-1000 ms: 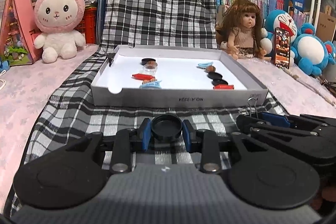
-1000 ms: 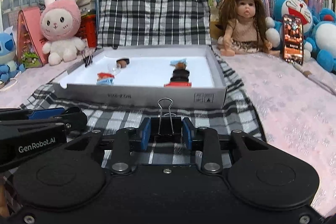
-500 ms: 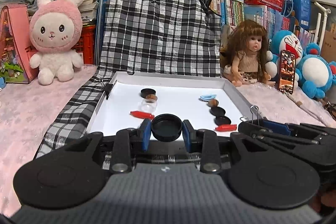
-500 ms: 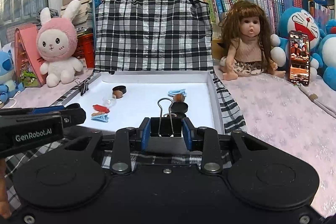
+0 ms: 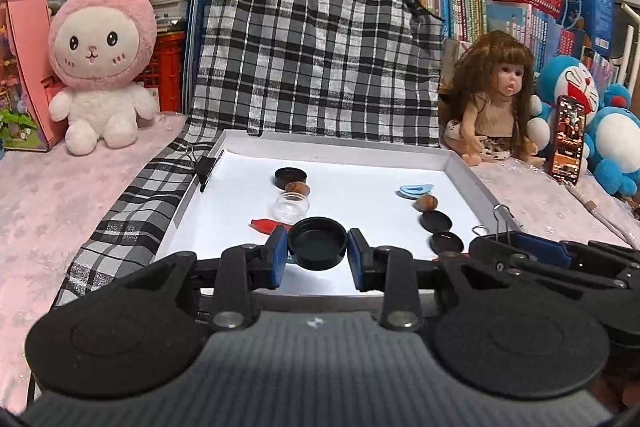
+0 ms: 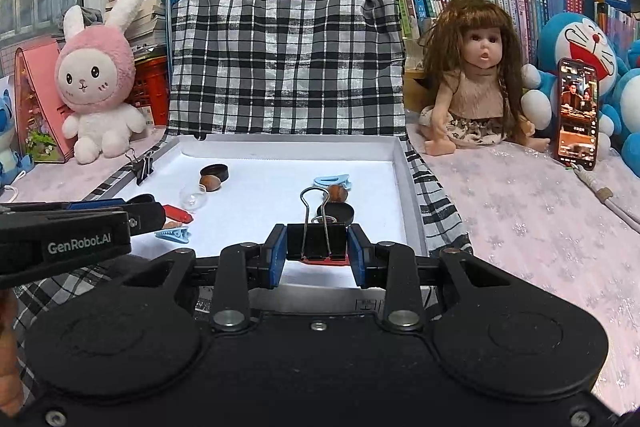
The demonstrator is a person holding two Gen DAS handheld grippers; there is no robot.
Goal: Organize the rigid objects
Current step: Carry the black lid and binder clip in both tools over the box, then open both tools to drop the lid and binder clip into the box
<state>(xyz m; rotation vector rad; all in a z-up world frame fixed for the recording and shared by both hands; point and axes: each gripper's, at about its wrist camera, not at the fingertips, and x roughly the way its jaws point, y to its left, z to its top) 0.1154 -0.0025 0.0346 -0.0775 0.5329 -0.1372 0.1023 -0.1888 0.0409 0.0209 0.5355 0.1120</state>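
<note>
Your left gripper [image 5: 317, 251] is clamped on a round black lid [image 5: 317, 242], held above the near edge of the white tray [image 5: 466, 174]. Your right gripper [image 6: 317, 254] pinches a black binder clip [image 6: 316, 241] over the tray's near right part. From the held lid, a glass jar [image 5: 292, 204] lies at 11 o'clock and a hazelnut [image 5: 426, 203] at 2 o'clock.

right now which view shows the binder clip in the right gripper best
The right wrist view: the binder clip sits centered between the right gripper's blue pads, body and wire handles visible. The left wrist view catches only its wire handles above that gripper, at the right.
</note>
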